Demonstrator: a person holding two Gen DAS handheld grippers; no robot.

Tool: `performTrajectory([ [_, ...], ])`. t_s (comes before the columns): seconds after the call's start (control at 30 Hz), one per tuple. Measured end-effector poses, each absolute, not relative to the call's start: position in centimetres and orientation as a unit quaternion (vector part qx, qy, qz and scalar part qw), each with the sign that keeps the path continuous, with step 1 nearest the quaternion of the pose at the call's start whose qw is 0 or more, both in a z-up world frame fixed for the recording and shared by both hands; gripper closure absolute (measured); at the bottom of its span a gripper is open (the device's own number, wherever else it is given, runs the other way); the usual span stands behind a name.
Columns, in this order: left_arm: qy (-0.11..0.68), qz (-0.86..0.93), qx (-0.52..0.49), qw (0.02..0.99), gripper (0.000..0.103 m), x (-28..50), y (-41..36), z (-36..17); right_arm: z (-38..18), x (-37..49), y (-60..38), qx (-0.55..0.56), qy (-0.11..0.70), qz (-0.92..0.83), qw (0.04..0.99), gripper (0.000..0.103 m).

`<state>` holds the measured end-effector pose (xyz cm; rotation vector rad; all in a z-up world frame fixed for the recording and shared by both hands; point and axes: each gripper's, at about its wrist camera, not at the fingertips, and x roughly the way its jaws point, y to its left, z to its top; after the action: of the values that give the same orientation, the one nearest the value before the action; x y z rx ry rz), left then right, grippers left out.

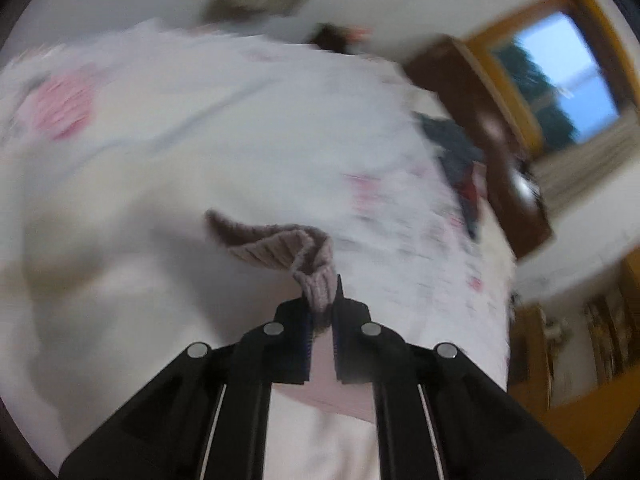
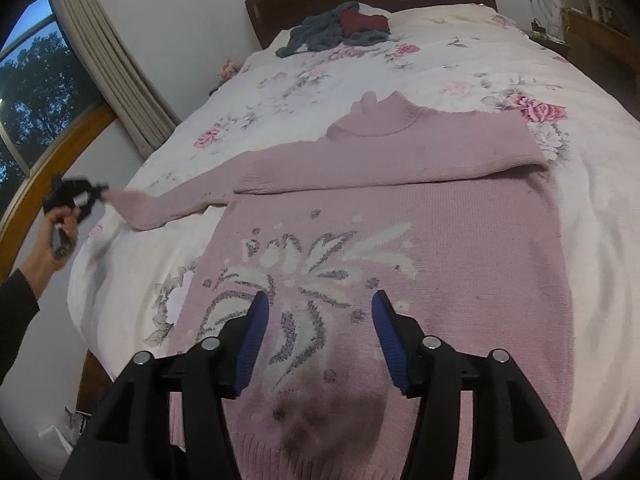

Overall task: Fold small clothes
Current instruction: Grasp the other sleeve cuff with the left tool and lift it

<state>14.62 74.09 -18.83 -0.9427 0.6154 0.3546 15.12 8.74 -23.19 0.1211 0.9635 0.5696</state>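
Ribbed cuff [image 1: 316, 280] sits pinched in my left gripper [image 1: 322, 312], jaws nearly closed on it, lifted above the bed [image 1: 200, 140]; that view is blurred. From the right wrist, my right gripper [image 2: 320, 320] hangs wide open and empty over the pink sweater [image 2: 400, 248] near the bed's front edge. Soft, limp knit; I'd grip cuffs or hem.

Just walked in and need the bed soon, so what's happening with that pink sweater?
A person is folding a pink sweater spread flat on the floral bedspread. One sleeve already lies folded across the chest. The left gripper is shut on the cuff of the other sleeve, holding it out to the side. The right gripper hangs open over the sweater's front, holding nothing. A pile of dark clothes waits near the headboard.
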Motion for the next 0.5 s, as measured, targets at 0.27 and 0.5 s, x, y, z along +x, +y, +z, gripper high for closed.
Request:
performTrajectory([
  [0.27,0.318,0.02,-0.382,0.868,0.097,25.5,57.0,-15.1,-21.6,14.7,5.4,0.07,0.449,0.261,0.851,0.048],
  [0.5,0.395,-0.047,-0.333,0.855,0.097,33.2,43.0,-21.1,-21.8,15.6,2.1,0.09,0.456,0.246,0.851,0.048],
])
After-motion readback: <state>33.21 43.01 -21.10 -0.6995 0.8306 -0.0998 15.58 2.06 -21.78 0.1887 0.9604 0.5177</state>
